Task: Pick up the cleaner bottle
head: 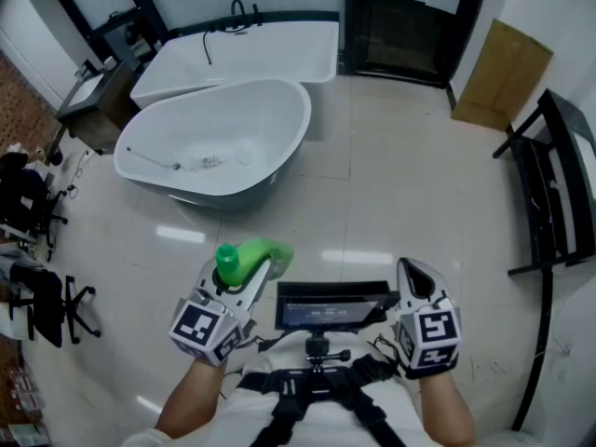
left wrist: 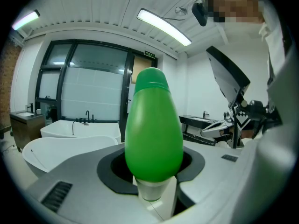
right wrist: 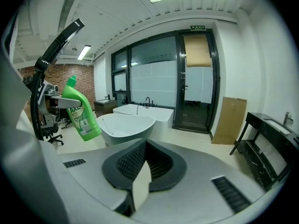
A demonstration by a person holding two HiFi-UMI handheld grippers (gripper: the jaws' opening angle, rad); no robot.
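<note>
Glossy floor tiles [head: 391, 203] spread out beneath the cleaner bottle [head: 256, 252], which hangs tilted in the air, clamped in the left gripper [head: 244, 282]. The right gripper [head: 412, 273] is pinched together on nothing. Slick plastic could slide from the jaws — a slackened squeeze or a jolt would drop it on hard tile. Where the pads bite is hidden behind its green body.

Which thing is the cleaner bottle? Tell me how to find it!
Find the big white oval bathtub on the shiny floor. Nearer the camera, the left gripper is shut on the cleaner bottle, up off the floor. It is the only bright green thing here; its neighbours are white, grey or black.
</note>
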